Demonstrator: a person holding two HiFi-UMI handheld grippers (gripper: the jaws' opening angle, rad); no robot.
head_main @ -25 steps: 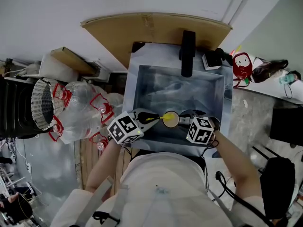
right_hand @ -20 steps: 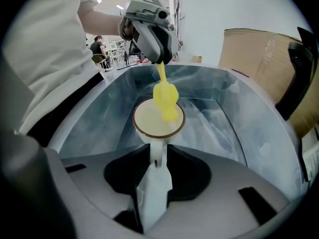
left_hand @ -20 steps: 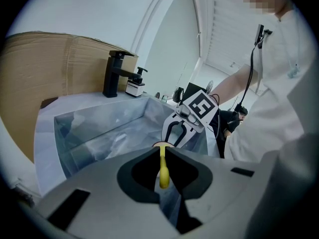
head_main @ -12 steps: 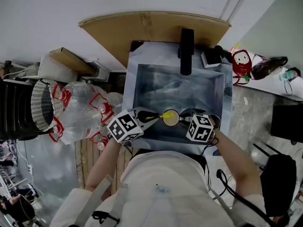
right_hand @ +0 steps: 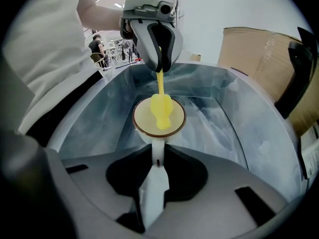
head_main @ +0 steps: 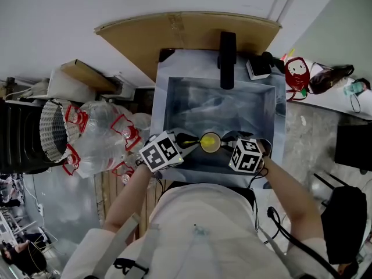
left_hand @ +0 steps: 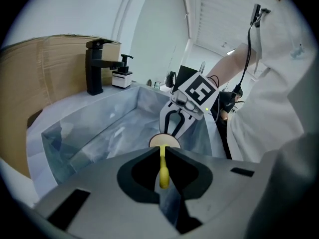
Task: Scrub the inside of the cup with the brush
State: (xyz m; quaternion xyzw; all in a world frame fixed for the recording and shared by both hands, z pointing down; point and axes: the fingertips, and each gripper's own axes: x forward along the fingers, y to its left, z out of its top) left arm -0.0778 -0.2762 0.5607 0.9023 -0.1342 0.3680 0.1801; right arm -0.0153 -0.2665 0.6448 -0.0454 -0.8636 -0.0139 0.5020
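Peering into the cup (right_hand: 143, 124), only the right gripper view shows the yellow brush (right_hand: 160, 111) head inside it. The right gripper (right_hand: 158, 156), jaws just closing, clamps the cup's handle. The left gripper (left_hand: 163, 156) pinches the brush's stem. The cup is held near the sink's (head_main: 174, 106) front edge.

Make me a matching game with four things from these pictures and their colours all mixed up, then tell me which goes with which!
Things:
1. brush
2. cup
3. faucet
4. cardboard

Colours:
A. black
B. pale with a brown rim
C. yellow
D. brown all over

Pairs: 1-C, 2-B, 3-A, 4-D
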